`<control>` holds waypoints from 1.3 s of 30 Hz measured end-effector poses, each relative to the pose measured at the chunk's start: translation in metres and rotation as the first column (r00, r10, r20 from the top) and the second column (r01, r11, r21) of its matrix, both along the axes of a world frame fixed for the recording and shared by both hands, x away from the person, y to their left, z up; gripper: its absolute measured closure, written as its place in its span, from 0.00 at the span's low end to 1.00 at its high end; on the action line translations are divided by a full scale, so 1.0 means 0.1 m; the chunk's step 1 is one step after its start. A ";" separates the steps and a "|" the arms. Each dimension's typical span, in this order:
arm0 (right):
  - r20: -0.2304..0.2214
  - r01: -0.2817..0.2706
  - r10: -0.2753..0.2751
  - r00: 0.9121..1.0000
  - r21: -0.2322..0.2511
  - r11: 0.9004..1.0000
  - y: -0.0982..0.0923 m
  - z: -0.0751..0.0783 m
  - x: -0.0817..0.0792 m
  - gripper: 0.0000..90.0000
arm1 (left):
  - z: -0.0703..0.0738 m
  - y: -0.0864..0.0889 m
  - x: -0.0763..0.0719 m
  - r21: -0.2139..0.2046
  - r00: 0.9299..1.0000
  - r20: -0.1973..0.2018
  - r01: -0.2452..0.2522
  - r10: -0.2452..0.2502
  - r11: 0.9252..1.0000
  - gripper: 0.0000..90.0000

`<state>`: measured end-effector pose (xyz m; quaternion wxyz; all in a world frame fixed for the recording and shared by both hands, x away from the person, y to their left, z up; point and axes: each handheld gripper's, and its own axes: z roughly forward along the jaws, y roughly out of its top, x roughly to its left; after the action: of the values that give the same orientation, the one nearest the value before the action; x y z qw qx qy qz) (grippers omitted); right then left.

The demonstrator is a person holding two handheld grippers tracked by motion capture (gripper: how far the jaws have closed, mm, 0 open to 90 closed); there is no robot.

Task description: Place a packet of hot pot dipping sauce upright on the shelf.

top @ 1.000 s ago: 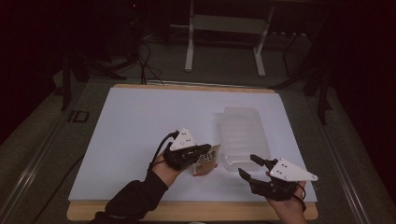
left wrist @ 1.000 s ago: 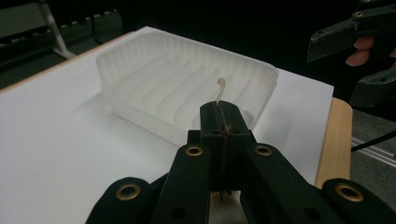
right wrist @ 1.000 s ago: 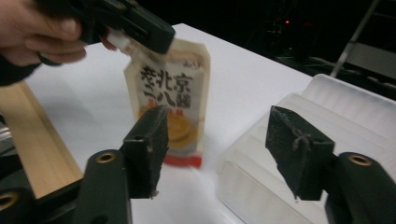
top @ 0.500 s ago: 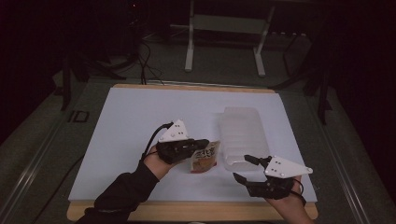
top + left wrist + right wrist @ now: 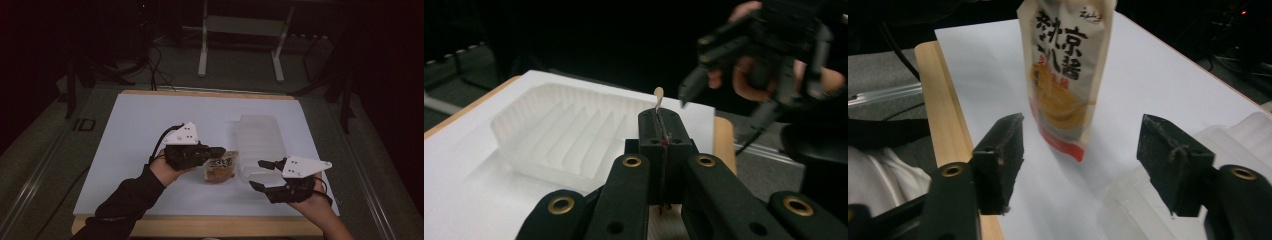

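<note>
A sauce pouch point(image 5: 220, 169) with orange print hangs off the white mat, lifted by its top edge. My left gripper point(image 5: 219, 150) is shut on that edge; in the left gripper view the thin seam point(image 5: 658, 94) sticks up from between the closed jaws of my left gripper point(image 5: 660, 122). My right gripper point(image 5: 256, 174) hovers to the pouch's right, open. Its jaws have just been closing a little with nothing between them. In the right gripper view the pouch point(image 5: 1065, 75) hangs upright beyond my right gripper point(image 5: 1080, 155). A clear ridged plastic tray point(image 5: 260, 140) lies just behind it.
The white mat point(image 5: 135, 130) covers a wooden tabletop whose front edge point(image 5: 200, 225) runs below both hands. The tray point(image 5: 569, 135) lies ahead of the left gripper, and its corner point(image 5: 1248, 125) is at the right jaw. A metal stand point(image 5: 240, 45) and cables are on the floor beyond.
Both hands have risen. The left gripper has lifted the pouch off the mat and carried it slightly right. The right gripper has moved up and a little toward the pouch.
</note>
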<state>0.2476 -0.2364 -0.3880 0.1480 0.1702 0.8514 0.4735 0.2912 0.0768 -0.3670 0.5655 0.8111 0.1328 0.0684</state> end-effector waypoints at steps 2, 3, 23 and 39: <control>-0.004 -0.017 0.017 1.000 0.002 1.000 0.00 0.06 0.04 0.42 | 0.02 0.01 0.00 -0.003 1.000 0.003 0.020 -0.020 1.000 1.00; -0.004 -0.040 0.040 0.999 0.004 0.999 0.01 0.13 0.06 0.42 | 0.02 0.02 0.00 -0.008 0.999 -0.007 0.039 -0.039 0.999 1.00; -0.074 -0.217 0.215 0.974 -0.016 0.976 0.31 0.40 0.25 0.54 | 0.07 -0.01 0.04 -0.005 0.988 -0.007 0.152 -0.152 0.988 1.00; -0.088 -0.267 0.260 0.961 -0.076 0.961 0.46 0.32 0.47 0.89 | 0.08 -0.07 0.06 -0.020 0.986 0.001 0.166 -0.166 0.986 1.00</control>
<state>0.2941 -0.1900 -0.3564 0.0578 0.0668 0.8915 0.4442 0.2969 0.0696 -0.3586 0.5771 0.8138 0.0656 0.0195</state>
